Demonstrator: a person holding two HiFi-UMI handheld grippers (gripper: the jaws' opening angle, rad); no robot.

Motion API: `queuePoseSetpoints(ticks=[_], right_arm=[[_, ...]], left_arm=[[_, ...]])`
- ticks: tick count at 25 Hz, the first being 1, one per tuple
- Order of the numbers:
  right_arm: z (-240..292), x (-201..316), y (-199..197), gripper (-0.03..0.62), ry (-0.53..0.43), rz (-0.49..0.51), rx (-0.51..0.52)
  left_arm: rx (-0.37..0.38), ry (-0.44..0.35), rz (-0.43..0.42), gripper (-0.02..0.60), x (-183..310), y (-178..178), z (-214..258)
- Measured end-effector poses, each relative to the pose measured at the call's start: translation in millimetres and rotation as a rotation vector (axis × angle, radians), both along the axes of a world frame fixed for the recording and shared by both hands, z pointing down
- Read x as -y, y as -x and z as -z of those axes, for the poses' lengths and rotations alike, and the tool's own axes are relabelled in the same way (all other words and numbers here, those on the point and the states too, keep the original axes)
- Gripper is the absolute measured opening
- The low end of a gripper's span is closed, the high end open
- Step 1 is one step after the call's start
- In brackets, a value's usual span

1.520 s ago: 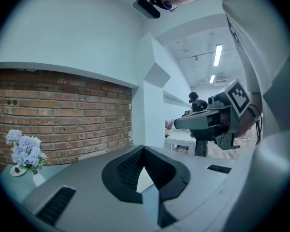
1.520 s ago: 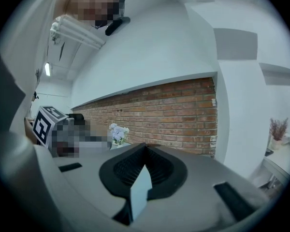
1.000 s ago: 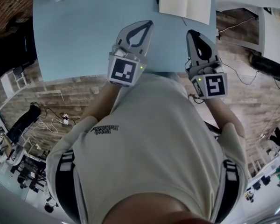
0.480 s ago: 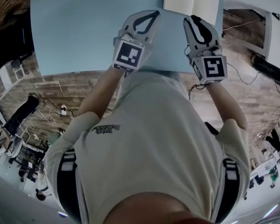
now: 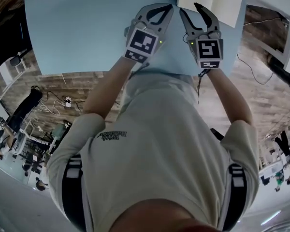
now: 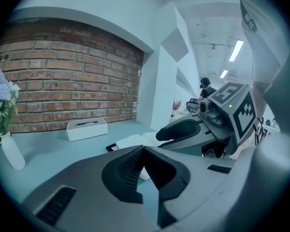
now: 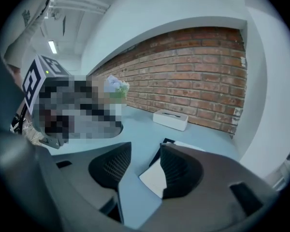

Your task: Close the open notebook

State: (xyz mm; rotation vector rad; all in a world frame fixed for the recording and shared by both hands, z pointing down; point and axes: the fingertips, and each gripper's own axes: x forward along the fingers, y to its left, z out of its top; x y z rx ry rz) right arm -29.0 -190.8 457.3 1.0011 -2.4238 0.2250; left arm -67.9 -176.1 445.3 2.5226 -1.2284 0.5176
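Pale blue counter (image 5: 87,28) carries the open notebook (image 5: 212,1). Right tongs (image 5: 189,8) are opening, empty, near its edge. Left tongs (image 5: 166,7) are clenched, empty.

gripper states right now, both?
Left gripper: shut, empty.
Right gripper: jaws opening, holding nothing.

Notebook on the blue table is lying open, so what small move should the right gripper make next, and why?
Probably ease the right gripper forward to the near corner of the open notebook. Its jaws are opening with nothing between them, and the right gripper view shows the white page just ahead, flat on the table, so an edge likely needs catching before anything can fold shut.
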Motion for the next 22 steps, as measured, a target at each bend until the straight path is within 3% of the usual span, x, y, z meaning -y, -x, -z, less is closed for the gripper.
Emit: queuePoseSetpoints(ticks=[13, 18, 22], right_arm=[[-100.0, 11.3, 3.1, 0.192, 0.141, -0.022, -0.161], [-112.4, 12.1, 8.4, 0.190, 0.144, -0.009, -0.204], [-110.6, 11.4, 7.4, 0.132, 0.144, -0.012, -0.183]], left_arm=[[0.025, 0.157, -0.027, 0.003, 13.5, -0.6, -82.9], [0.025, 0.170, -0.032, 0.003, 12.4, 2.1, -89.5], [0.027, 0.170, -0.034, 0.003, 12.5, -0.9, -89.0]])
